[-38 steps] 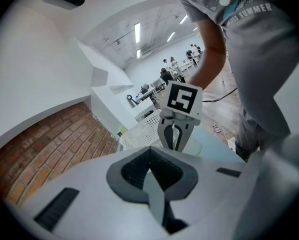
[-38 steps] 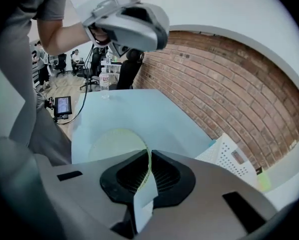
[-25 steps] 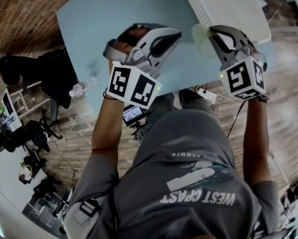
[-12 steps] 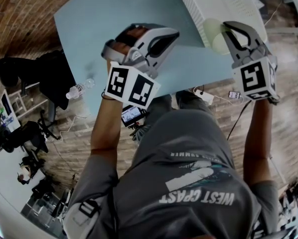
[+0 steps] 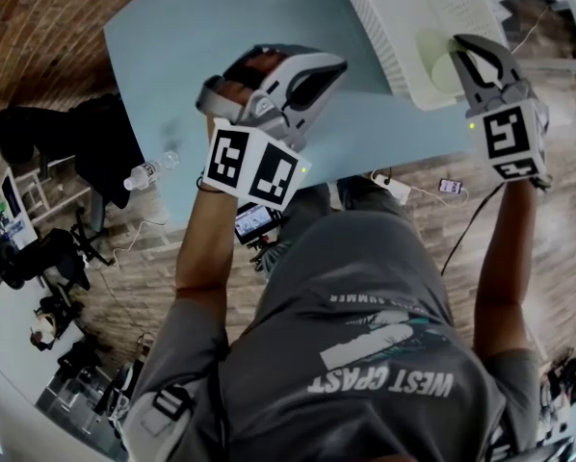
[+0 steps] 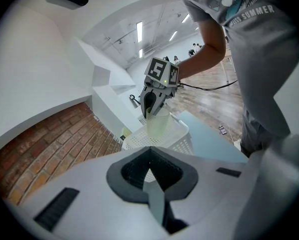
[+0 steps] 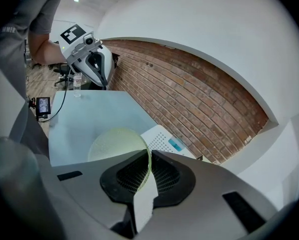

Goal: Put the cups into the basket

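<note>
A pale yellow-green translucent cup (image 5: 436, 50) hangs over the near edge of the white perforated basket (image 5: 404, 8), which stands at the far right of the light blue table (image 5: 201, 27). My right gripper (image 5: 458, 48) is shut on the cup's rim. In the right gripper view the cup (image 7: 117, 145) sits pinched between the jaws of my right gripper (image 7: 148, 156), with the basket (image 7: 165, 140) just beyond. My left gripper (image 5: 328, 65) hovers over the table's near middle, shut on nothing. From the left gripper view I see the cup (image 6: 157, 125) above the basket (image 6: 162, 140).
A clear water bottle (image 5: 149, 171) lies at the table's left edge. On the wooden floor to the right of the person are a power strip (image 5: 400, 183) and a phone (image 5: 449, 186). Black chairs (image 5: 95, 152) stand to the left.
My right gripper has carried the cup to the right and farther away, from above the bare table to above the basket's near edge. The left gripper has stayed put.
</note>
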`<state>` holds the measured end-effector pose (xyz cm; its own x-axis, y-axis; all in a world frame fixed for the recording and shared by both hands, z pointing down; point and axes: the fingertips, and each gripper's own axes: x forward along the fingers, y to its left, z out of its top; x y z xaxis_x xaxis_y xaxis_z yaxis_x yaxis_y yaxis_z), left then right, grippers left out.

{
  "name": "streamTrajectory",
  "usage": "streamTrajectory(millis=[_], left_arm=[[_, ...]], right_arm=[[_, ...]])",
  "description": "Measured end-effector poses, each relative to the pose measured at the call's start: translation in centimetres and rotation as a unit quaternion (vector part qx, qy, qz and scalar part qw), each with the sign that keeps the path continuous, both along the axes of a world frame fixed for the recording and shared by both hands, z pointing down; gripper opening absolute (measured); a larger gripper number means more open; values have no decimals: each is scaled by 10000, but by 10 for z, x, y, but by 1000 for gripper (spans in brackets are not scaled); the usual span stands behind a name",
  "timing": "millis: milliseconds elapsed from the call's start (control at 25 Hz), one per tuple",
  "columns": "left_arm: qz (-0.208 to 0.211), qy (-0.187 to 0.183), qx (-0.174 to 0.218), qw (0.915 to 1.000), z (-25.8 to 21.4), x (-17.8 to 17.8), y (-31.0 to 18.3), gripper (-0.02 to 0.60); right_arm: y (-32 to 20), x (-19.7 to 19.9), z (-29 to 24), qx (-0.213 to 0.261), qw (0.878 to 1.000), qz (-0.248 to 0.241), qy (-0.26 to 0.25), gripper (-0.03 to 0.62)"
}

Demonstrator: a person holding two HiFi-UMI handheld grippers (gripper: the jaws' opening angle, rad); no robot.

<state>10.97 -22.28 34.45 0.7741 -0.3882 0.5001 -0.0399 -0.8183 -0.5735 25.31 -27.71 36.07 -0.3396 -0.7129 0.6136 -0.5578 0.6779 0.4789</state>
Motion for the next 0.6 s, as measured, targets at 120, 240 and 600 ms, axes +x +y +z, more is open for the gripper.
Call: streamTrajectory(millis=[120, 240, 600], left_arm=[[-31, 2, -13, 10000, 1, 2, -2, 2], [-67, -3, -31, 10000, 3, 4, -4, 2], [-161, -25, -94, 9998, 8, 8, -8, 2]], right_arm=[[-7, 5, 12, -111, 9999, -16, 43, 31], [-13, 10, 26, -263, 9996, -49, 87, 32], [-26, 12, 85, -940, 9950, -245, 233, 31]])
